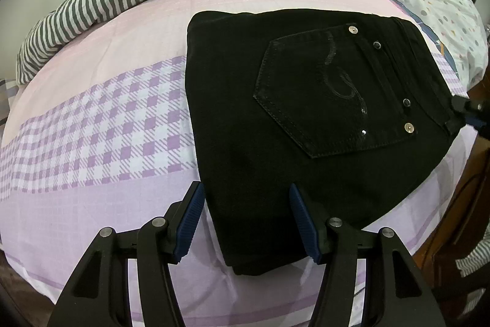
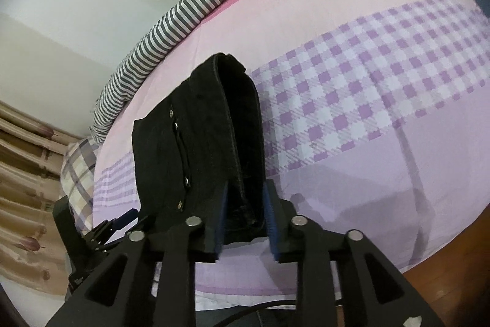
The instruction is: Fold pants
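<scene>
Black pants (image 1: 306, 100): folded on the bed (image 1: 92, 118), at twelve o'clock from both grippers.
Left gripper (image 1: 246, 222): jaws spread, straddling a corner.
Right gripper (image 2: 245, 216): jaws slightly parted around the waistband, pads not visibly pressing.

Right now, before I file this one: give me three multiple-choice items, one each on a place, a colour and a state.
1. Where do the black pants lie? A on the floor; B on the checked bedsheet; C on a chair.
2. What colour are the pads of the left gripper? A red; B white; C blue.
3. How is the left gripper? A open; B shut on the pants; C shut on the sheet.
Answers: B, the black pants lie folded on the checked bedsheet; C, the ribbed pads are blue; A, its jaws stand apart astride the pants' near corner.
</scene>
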The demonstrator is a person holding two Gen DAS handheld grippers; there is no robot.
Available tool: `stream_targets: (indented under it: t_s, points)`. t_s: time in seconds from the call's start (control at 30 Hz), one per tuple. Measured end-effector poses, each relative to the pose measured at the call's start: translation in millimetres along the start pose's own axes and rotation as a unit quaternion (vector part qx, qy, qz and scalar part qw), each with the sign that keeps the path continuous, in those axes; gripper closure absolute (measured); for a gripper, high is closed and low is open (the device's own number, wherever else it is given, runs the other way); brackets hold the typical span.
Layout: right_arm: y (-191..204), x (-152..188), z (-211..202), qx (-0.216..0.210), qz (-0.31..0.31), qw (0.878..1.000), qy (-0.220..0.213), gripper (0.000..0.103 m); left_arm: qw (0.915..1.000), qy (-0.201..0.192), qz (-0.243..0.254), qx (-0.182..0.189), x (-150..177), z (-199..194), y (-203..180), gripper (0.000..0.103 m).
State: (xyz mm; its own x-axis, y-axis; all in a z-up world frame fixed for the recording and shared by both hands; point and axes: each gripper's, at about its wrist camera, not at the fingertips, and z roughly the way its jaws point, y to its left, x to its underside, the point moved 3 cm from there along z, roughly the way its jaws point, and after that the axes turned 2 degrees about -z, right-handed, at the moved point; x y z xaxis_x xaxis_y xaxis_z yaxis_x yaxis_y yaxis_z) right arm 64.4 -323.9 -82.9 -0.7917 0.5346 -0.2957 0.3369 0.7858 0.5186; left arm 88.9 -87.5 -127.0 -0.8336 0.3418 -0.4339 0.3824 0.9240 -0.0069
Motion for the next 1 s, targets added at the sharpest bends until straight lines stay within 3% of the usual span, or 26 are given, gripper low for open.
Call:
stream_targets:
  t_s: [0.2, 0.33, 0.57, 0.8, 1.0]
  points:
    - [20.1, -30.2, -24.4, 0.005, -0.033, 0.998, -0.058, 0.077, 1.0, 0.0, -0.001, 0.001, 0.0, 1.2, -0.7, 0.044]
    - [41.0, -50.8, -23.0, -0.004, -0.059, 0.996, -0.07, 0.077, 1.0, 0.0, -0.001, 0.002, -0.2, 1.6, -0.7, 0.044]
    - [55.7, -70.2, 7.8, 0.0, -0.081, 0.996, -0.049, 0.077, 1.0, 0.001, -0.002, 0.004, -0.2, 3.8, 0.3, 0.044]
    - [30.4, -78.9, 56.5, 0.026, -0.052, 0.998, 0.003, 0.081, 0.9999, 0.004, -0.006, 0.01, -0.3, 6.7, 3.2, 0.043]
    - [27.8, -68.8, 54.8, 0.022, -0.049, 0.998, 0.012, 0.082, 0.9998, 0.007, -0.013, 0.015, -2.8, 11.0, 8.9, 0.039]
